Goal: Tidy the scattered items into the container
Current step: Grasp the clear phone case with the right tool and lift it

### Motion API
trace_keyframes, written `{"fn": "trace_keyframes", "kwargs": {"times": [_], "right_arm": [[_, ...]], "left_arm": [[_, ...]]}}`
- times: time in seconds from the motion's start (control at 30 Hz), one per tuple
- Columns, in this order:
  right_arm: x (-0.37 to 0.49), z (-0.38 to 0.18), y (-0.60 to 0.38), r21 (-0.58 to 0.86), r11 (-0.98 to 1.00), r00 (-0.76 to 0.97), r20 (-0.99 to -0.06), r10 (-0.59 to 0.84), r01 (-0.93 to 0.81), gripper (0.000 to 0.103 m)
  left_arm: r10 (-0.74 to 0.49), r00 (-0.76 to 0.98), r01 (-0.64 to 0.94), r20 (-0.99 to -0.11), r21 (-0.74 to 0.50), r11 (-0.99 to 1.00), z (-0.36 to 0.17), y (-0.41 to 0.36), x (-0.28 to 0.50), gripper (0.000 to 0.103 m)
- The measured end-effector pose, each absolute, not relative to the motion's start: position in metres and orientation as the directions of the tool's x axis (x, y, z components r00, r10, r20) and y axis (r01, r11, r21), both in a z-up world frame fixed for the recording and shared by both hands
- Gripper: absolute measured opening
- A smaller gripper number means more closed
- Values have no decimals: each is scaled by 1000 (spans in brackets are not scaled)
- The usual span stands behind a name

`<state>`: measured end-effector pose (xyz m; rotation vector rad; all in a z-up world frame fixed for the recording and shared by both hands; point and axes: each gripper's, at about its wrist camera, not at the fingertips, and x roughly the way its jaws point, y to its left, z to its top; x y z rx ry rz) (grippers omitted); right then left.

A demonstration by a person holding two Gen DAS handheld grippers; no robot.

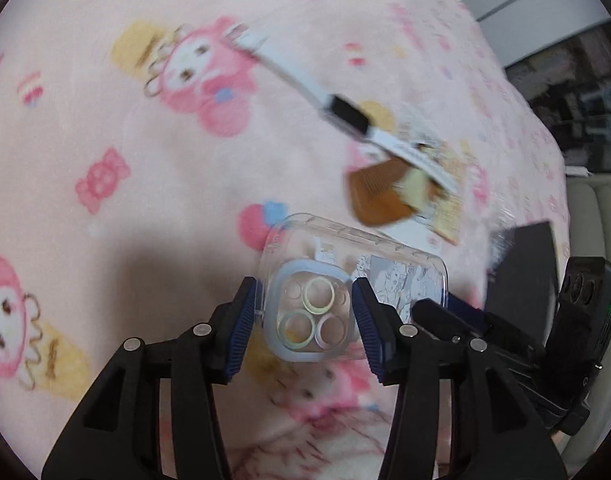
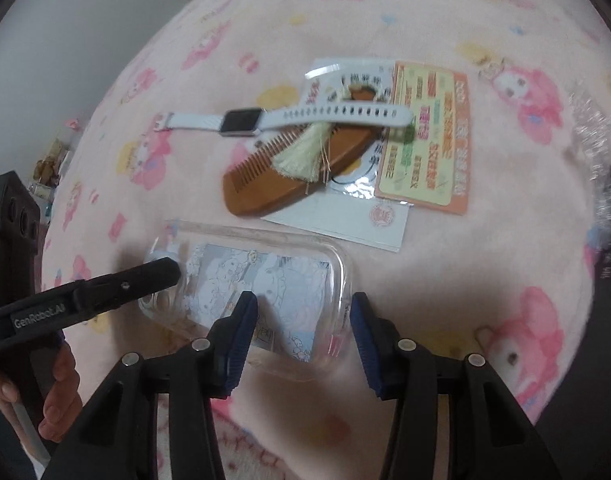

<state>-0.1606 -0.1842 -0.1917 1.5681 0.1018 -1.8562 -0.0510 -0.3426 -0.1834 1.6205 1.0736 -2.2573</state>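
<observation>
A clear phone case (image 1: 357, 272) with a printed card inside lies on the pink cartoon blanket (image 1: 105, 128). My left gripper (image 1: 305, 320) stands open, with the case's camera end between its fingers and a slim gap at each pad. In the right wrist view the same case (image 2: 265, 280) lies lengthwise. My right gripper (image 2: 303, 328) hovers open over its right end, and the pads do not press it. One left finger (image 2: 161, 270) reaches the case's left end. A white smartwatch (image 2: 241, 120) lies across a wooden comb (image 2: 273, 176) further back.
Under the comb lie an orange printed card (image 2: 425, 140) and a white sheet (image 2: 369, 220). A black box-like object (image 1: 521, 264) stands at the blanket's right edge, beside the right gripper's body (image 1: 585, 304). A hand (image 2: 61, 400) holds the left gripper.
</observation>
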Motion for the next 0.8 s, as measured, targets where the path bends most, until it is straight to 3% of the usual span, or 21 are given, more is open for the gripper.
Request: {"fn": "trace_keyframes", "kwargs": {"times": [0.4,0.8], "right_arm": [[-111,-83,-56,335,-794,-232,-835,-500,507,44],[-119,-45,62,289,-850,-355,-813,-461,441,44]], "left_arm": [[319,-490,306,-811,-503,-809,-95,-250,-36,49],[368,-474,155,-800,-487,-860,-56,-125,-81,49]]}}
